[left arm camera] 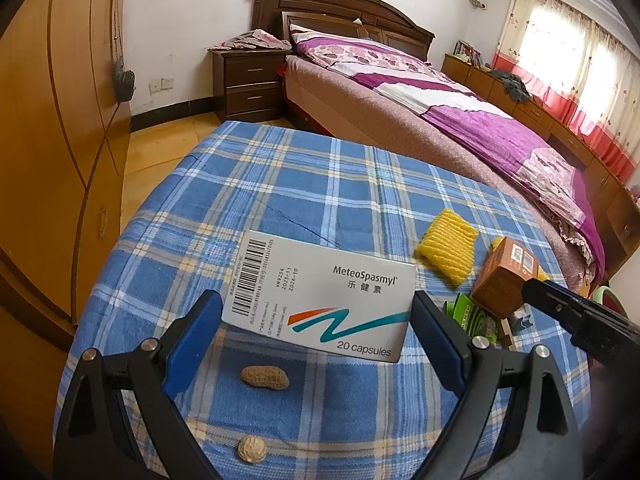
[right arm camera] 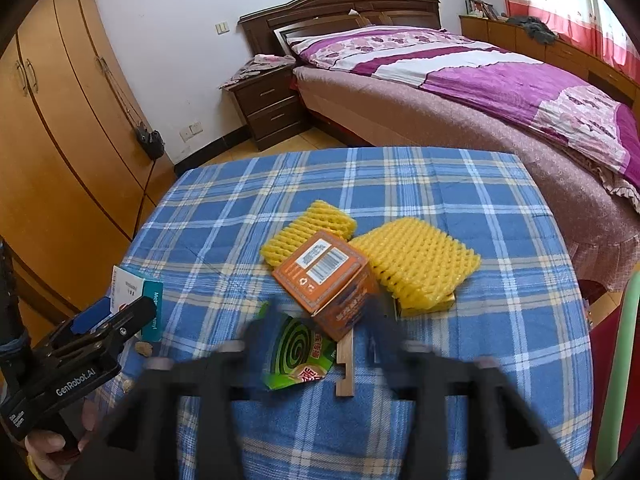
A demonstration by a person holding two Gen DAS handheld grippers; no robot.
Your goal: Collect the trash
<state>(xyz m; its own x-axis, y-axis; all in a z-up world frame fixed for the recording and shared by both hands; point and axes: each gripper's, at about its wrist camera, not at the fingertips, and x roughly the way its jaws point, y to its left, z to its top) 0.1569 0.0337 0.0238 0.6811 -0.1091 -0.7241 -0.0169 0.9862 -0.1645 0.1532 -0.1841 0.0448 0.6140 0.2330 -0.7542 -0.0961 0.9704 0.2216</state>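
A white MeteoSpasmyl medicine box (left arm camera: 324,292) sits between the blue pads of my left gripper (left arm camera: 316,324); the jaws stand at its two ends, and it seems lifted off the checked cloth. It also shows in the right wrist view (right arm camera: 138,300). My right gripper (right arm camera: 320,328) is blurred, with its jaws at the sides of an orange carton (right arm camera: 328,280) that looks tilted and raised. The carton also shows in the left wrist view (left arm camera: 506,276). A green mosquito-coil wrapper (right arm camera: 298,354), a small wooden piece (right arm camera: 345,364) and two yellow foam nets (right arm camera: 420,260) lie on the table.
A peanut (left arm camera: 265,378) and a walnut (left arm camera: 252,449) lie on the blue checked tablecloth (left arm camera: 280,184). A bed (left arm camera: 440,112) stands behind the table, a wooden wardrobe (left arm camera: 52,140) to the left, a dark nightstand (left arm camera: 248,80) at the back.
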